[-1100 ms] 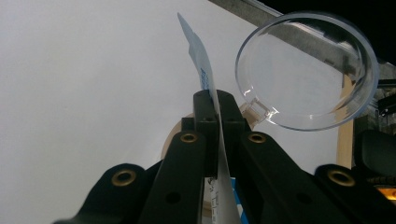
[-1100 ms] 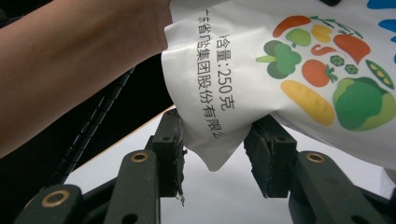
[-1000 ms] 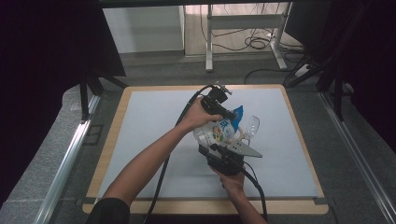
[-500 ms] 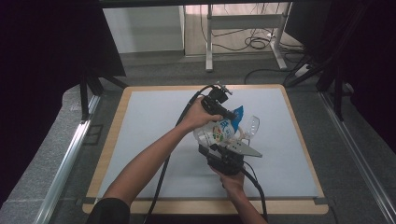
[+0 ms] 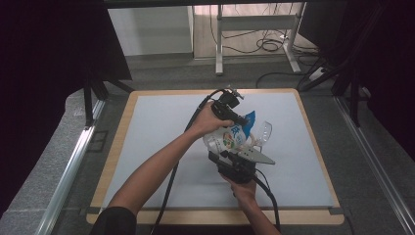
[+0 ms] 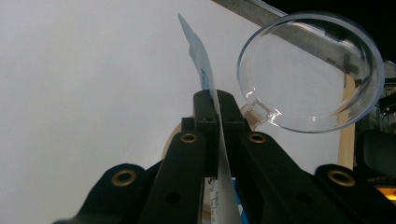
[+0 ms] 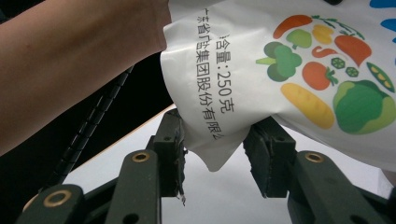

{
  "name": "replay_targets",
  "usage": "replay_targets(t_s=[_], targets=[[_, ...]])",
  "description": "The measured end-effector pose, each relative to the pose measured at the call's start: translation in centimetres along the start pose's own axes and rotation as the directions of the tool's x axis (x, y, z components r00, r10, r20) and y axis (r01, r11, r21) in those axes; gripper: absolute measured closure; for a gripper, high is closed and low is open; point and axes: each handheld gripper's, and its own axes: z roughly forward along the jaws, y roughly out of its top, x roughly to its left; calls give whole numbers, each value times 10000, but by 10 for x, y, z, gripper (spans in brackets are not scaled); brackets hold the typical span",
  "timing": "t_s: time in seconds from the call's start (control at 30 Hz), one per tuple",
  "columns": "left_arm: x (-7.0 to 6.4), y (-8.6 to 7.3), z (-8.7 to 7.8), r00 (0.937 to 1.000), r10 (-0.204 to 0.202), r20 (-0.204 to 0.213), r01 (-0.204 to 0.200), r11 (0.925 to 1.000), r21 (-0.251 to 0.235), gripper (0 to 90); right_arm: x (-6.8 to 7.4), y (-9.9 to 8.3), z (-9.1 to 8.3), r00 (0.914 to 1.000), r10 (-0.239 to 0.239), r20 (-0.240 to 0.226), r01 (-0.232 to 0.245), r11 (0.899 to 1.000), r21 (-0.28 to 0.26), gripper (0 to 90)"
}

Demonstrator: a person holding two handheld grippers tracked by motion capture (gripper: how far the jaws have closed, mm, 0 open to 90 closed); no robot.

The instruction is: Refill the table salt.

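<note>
Printed pouch [image 5: 230, 137] held mid-frame above surface [image 5: 151, 127]. Left hand-held gripper [image 6: 217, 105] clamped on pouch edge; right hand-held gripper [image 7: 215, 149] spread apart w/ pouch corner between. Clear glass [image 6: 310, 72] just right of pouch.

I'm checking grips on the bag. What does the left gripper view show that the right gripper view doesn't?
Left gripper view alone: the left tool shut on the bag's thin edge, with a clear glass just beyond it. Right gripper view alone: the right tool with its jaws apart around a bottom corner of the bag, printed vegetables, and a forearm. Both share the bag and the white table top.
</note>
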Motion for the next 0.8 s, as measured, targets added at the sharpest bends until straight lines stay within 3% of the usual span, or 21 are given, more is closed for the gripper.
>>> replay_targets(t_s=[0.8], targets=[[1,-1,-2,10000,15,-80,-15,10000,23,899,0,0,2,10000,24,-48,-24,10000,-8,597]])
